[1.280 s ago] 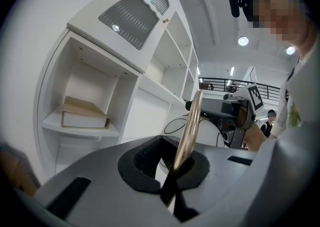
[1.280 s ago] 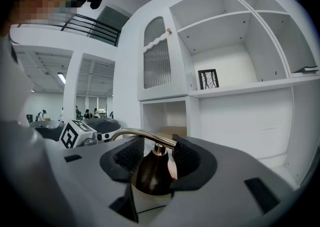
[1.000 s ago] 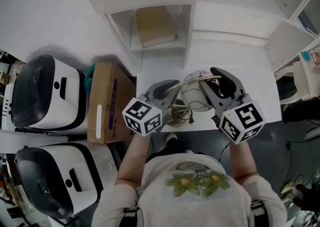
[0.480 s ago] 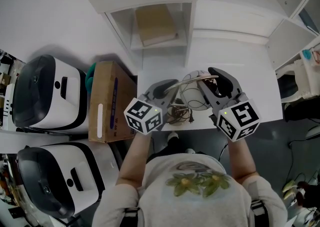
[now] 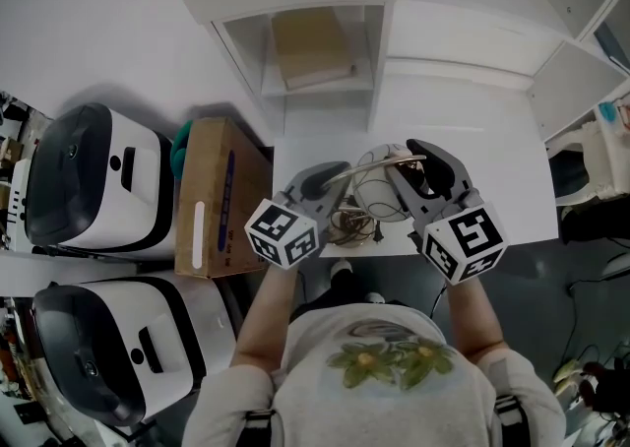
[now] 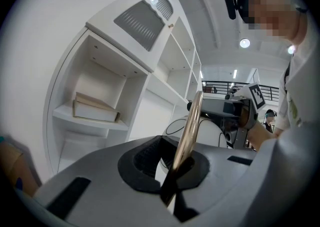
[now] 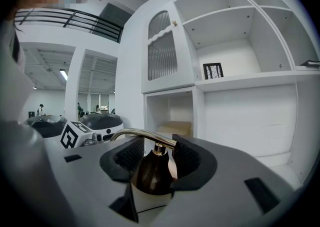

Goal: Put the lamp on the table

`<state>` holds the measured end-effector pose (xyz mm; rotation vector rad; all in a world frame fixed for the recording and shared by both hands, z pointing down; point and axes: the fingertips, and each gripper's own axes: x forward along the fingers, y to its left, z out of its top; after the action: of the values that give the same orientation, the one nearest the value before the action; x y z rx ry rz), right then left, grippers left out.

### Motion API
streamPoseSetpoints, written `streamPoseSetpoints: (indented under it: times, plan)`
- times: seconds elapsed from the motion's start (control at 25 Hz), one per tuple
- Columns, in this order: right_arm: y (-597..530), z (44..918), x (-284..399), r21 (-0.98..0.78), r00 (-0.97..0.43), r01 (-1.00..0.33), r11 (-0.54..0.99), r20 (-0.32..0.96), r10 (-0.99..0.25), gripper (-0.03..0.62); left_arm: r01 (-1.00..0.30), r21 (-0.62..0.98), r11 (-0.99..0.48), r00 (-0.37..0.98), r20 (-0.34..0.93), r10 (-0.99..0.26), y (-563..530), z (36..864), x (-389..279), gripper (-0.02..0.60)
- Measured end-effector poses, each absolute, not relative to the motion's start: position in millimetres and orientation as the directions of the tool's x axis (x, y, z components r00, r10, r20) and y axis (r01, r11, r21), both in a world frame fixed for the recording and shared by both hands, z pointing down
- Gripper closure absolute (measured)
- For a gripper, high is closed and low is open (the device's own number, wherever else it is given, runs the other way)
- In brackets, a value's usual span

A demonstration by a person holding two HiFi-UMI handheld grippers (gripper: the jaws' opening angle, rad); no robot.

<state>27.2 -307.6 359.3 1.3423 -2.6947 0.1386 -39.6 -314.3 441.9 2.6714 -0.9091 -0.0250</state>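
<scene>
The lamp has a round white shade (image 5: 377, 195), a dark bronze cap (image 7: 154, 172) and a thin curved brass arm (image 5: 382, 161). It hangs just over the front part of the white table (image 5: 492, 179). My left gripper (image 5: 333, 176) is shut on the brass arm (image 6: 192, 121), which runs up out of its jaws. My right gripper (image 5: 417, 167) comes in from the right and is shut on the lamp's bronze cap, with the brass arm (image 7: 142, 135) crossing over its pads. The lamp's cord (image 5: 351, 228) lies tangled on the table below.
A cardboard box (image 5: 212, 199) stands left of the table. Further left are two white-and-black machines (image 5: 89, 184) (image 5: 108, 356). Behind the table rises a white shelf unit with a beige box (image 5: 310, 46) in one bay and a framed picture (image 7: 213, 70) higher up.
</scene>
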Motion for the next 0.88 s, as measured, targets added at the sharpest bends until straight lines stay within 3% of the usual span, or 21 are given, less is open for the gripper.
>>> streamPoseSetpoints:
  times: [0.88]
  plan:
    - [-285, 357, -20, 0.131, -0.663, -0.726, 0.675, 0.125, -0.738, 0.401, -0.62, 0.341, -0.707, 0.758, 0.026, -0.652, -305, 457, -76, 0.554]
